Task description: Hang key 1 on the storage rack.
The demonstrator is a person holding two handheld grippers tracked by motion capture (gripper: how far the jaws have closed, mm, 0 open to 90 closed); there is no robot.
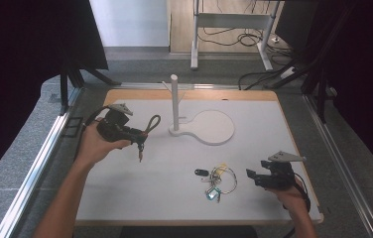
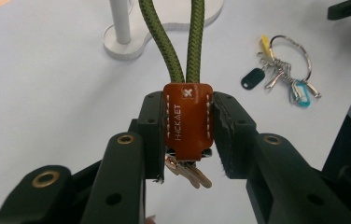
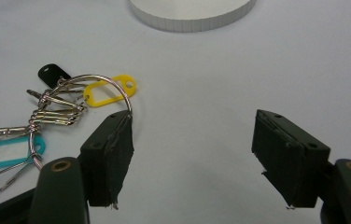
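Both forearms enter at the near edge. Left claw (image 2: 187,135) clamped on the brown leather tab (image 2: 187,122) of a key strap, lifted off the table at left, so its green cord loop (image 1: 153,123) stands free, likely for hooking over the white post (image 1: 174,101) just right. Right claw (image 3: 194,154) rests wide open, holding nothing, its left pad touching the key ring (image 3: 59,119) at near right.

Even, soft overhead light; dark edges
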